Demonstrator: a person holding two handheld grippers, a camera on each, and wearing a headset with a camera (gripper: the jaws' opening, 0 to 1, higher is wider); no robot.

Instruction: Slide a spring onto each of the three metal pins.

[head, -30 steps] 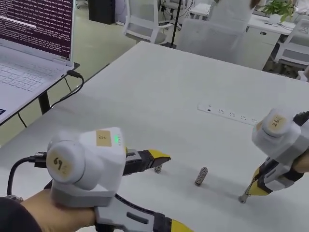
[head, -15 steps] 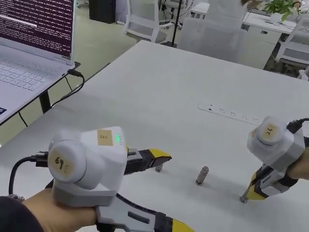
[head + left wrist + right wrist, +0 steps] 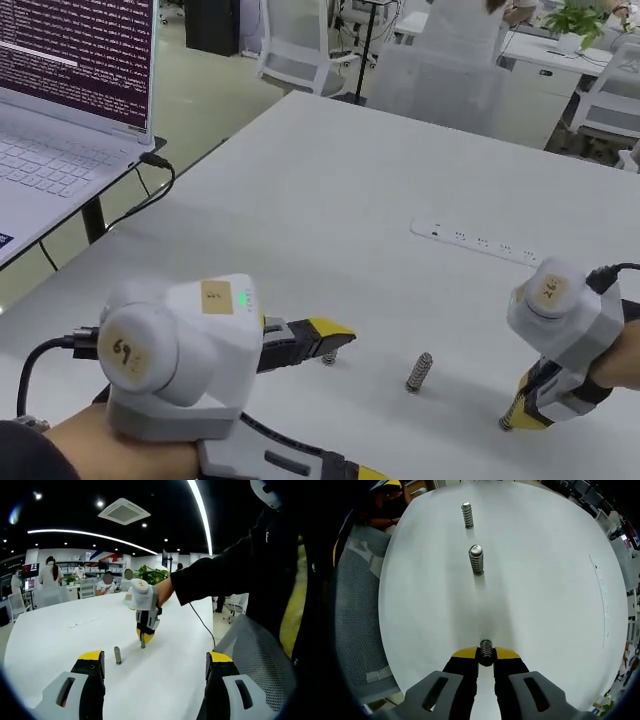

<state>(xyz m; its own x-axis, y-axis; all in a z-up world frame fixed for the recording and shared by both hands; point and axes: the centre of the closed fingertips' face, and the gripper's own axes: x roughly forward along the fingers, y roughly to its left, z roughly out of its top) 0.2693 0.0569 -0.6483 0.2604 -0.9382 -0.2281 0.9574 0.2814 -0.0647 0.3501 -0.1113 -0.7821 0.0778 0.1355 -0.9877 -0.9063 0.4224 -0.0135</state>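
Three spring-covered pins stand in a row on the white table (image 3: 330,200). My right gripper (image 3: 520,412) is shut on the spring (image 3: 510,410) of the nearest-right pin, its tips close to the tabletop. In the right gripper view the jaws (image 3: 486,655) pinch that spring (image 3: 486,651); the middle spring (image 3: 476,560) and the far spring (image 3: 467,515) stand beyond. The middle spring (image 3: 419,371) stands free. The third one (image 3: 328,356) is just behind a yellow tip of my left gripper (image 3: 350,400), which is open (image 3: 155,660) and holds nothing.
An open laptop (image 3: 60,100) sits on a side desk at the left, with a black cable (image 3: 150,185) hanging from it. A white power strip (image 3: 480,240) lies far right on the table. Office chairs (image 3: 300,40) stand beyond the table's far edge.
The right gripper's body has sunk lower and leaned in over its spring, tips staying at the same spot. The left gripper has barely moved.
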